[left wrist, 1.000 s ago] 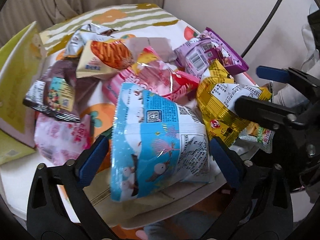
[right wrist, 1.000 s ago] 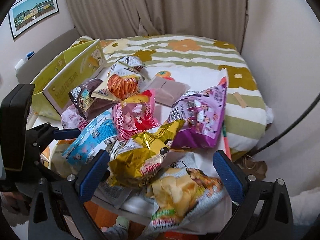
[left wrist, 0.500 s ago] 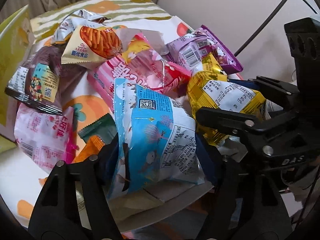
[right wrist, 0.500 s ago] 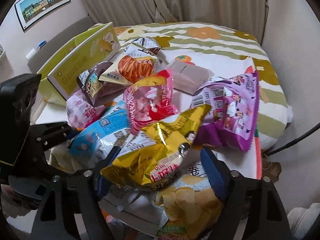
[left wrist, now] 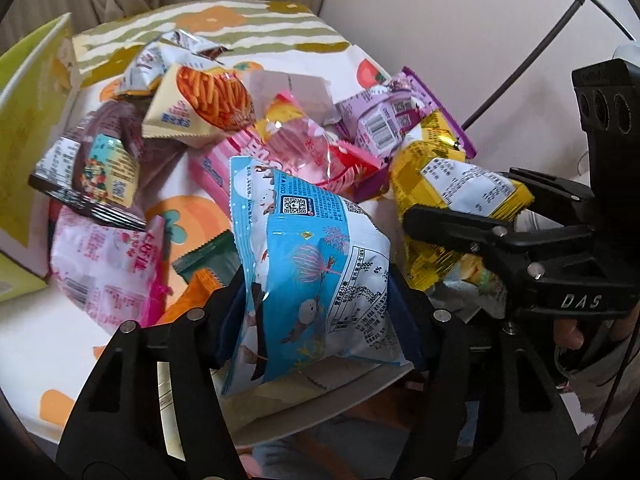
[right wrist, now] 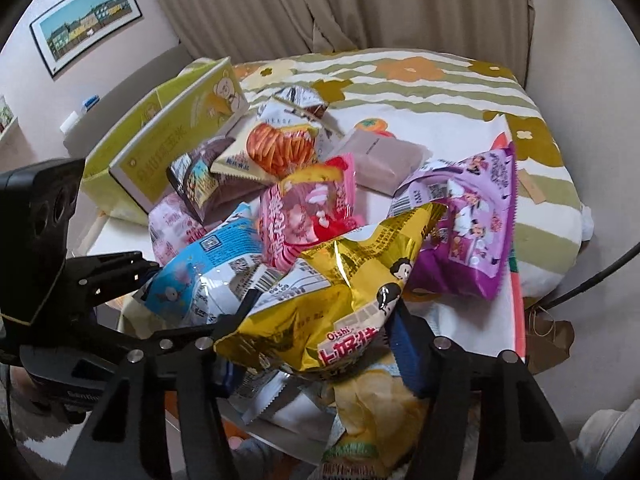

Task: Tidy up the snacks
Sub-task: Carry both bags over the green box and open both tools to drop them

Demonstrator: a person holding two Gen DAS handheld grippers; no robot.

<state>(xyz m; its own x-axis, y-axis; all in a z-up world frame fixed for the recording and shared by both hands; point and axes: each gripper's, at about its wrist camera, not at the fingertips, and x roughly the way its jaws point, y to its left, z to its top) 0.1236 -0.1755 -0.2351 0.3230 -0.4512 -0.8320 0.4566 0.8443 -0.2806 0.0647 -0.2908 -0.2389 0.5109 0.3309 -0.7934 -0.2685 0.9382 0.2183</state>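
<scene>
A blue snack bag (left wrist: 316,280) sits squeezed between the pads of your left tool (left wrist: 320,312), at the near edge of a heap of snacks on a small tabletop (left wrist: 360,396) beside a bed (right wrist: 440,80). Your right tool (right wrist: 316,344) grips a yellow snack bag (right wrist: 340,300) just beside it. Both tools' jaws have just been closing, each with its bag between them, and the bags crumple under the pads. This looks like the pick-up step, two bags at once. A yellow-green box (right wrist: 168,136) stands open at the far left of the heap, likely the place for them. Next, you probably need to lift both bags clear without dragging the pink bag (right wrist: 308,216) or the purple bag (right wrist: 468,220), then carry them left.
</scene>
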